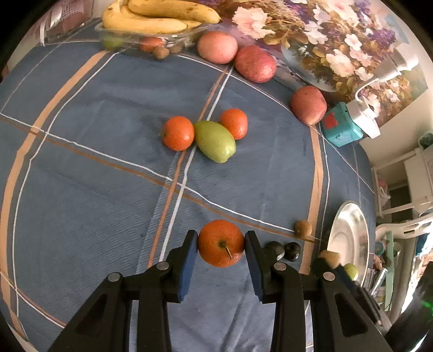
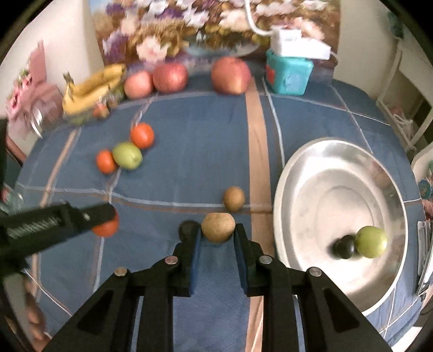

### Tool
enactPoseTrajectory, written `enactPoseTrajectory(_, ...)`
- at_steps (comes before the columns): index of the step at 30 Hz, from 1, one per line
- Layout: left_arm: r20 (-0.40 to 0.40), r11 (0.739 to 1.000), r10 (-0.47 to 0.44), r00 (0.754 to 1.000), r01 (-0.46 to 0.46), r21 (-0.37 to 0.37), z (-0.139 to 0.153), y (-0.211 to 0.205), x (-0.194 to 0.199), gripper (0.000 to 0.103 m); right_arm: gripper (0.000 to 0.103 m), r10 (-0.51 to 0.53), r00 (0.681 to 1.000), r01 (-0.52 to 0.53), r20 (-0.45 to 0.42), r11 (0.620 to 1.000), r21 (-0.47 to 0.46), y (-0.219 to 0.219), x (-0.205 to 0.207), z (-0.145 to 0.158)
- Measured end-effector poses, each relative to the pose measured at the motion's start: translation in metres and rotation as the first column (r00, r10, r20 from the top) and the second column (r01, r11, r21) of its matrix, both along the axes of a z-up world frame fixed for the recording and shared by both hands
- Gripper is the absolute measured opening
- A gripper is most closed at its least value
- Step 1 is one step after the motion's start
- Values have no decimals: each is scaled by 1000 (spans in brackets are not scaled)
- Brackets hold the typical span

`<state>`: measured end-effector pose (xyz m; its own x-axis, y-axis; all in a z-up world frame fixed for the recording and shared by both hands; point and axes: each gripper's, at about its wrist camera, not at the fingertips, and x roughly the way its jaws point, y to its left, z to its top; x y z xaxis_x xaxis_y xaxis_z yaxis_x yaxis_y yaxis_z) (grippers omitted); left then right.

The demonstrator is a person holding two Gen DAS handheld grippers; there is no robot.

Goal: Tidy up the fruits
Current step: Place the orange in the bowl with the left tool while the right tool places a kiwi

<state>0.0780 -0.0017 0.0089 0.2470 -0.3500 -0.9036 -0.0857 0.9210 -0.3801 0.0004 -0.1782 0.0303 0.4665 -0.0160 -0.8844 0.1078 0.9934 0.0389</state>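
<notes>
A round silver metal dish [image 2: 292, 173] sits at the right side of the blue plaid cloth-covered surface [image 2: 189, 130]; inside it lie a round green fruit [image 2: 370, 241] and a small dark round fruit [image 2: 345, 246], touching each other near the dish's right wall. At the far left corner a clear glass bowl [image 1: 173, 36] carries a bunch of yellow bananas [image 1: 151, 16], with a few small fruits showing blurred through the glass.

The left gripper [image 1: 221, 243] has its blue-padded fingers [image 1: 188, 260] clamped on a round orange tangerine [image 1: 220, 242] with a short stem pointing toward the camera; whether it rests on the cloth cannot be told. The right gripper [image 2: 217, 235] has its fingers [image 2: 196, 257] closed on a brown, rough-skinned oval fruit [image 2: 217, 227], near the dish's left rim.

Loose on the surface, two more orange tangerines [image 1: 178, 133] flank an oblong green fruit [image 1: 215, 140] near the middle, both touching it. Three large reddish apples [image 1: 255, 63] line the far edge before a floral painting [image 1: 324, 35], beside a teal box [image 1: 341, 125]. Another brown oval fruit [image 2: 234, 198] lies just beyond the right gripper, and two small dark fruits [image 1: 282, 250] lie just right of the left gripper.
</notes>
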Motion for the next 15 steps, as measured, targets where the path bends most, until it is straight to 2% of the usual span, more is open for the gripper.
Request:
enactPoseTrajectory(5, 23, 999, -43, 999, 43, 19, 6, -15, -3, 38, 25, -81, 996, 81, 31, 997, -4, -24, 0, 17)
enactPoseTrajectory(9, 66, 990, -142, 988, 140, 29, 13, -47, -10, 38, 25, -190, 981, 191, 42, 981, -31, -62, 1, 22)
enactPoseTrajectory(11, 103, 975, -223, 969, 219, 45, 18, -72, -17, 38, 25, -247, 968, 249, 41, 967, -51, -79, -1, 21)
enactPoseTrajectory(15, 177, 916, -400, 899, 397, 54, 26, -134, -38, 38, 25, -328, 942, 333, 64, 939, -84, -109, -11, 27)
